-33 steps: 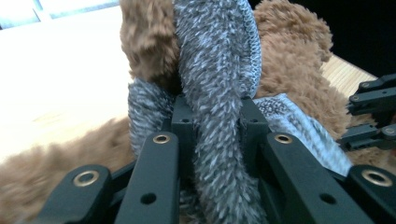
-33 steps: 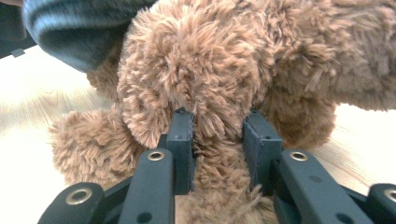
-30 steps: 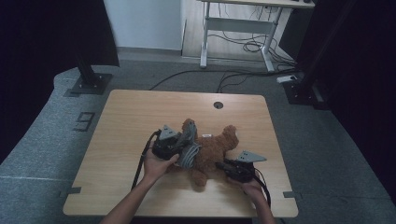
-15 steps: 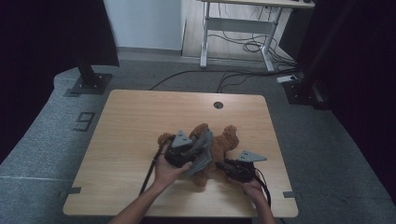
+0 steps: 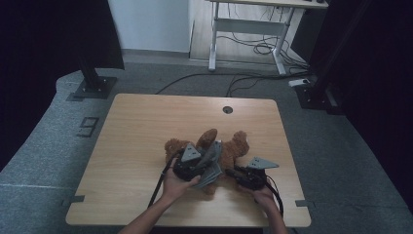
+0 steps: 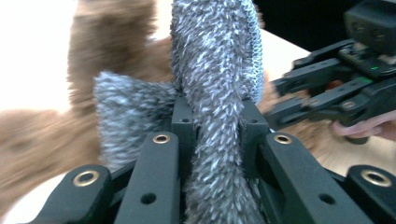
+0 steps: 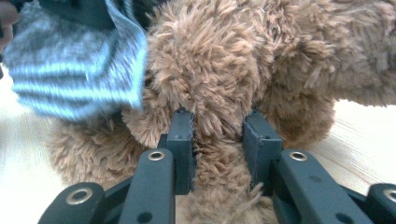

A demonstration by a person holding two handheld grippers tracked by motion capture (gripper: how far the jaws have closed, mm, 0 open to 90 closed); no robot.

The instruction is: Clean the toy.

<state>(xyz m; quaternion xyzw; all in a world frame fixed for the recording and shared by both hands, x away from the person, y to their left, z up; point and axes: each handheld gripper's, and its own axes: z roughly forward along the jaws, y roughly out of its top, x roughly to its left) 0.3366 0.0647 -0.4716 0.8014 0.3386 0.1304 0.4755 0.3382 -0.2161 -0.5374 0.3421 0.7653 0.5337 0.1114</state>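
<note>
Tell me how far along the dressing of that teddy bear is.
Done: both grips are set. The right gripper is shut on a limb of the teddy bear, and the left gripper is shut on the grey striped garment. In hand: the garment is held against the bear's body on the table. Left: no limb looks to be inside it yet, so pulling it on probably remains.

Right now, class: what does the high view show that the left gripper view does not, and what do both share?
High view alone: the wooden table, grey floor, the person's forearms. Left gripper view alone: the left gripper, its jaws clamping the grey fuzzy cloth. Shared: the brown teddy bear, the cloth, and the right gripper.
</note>
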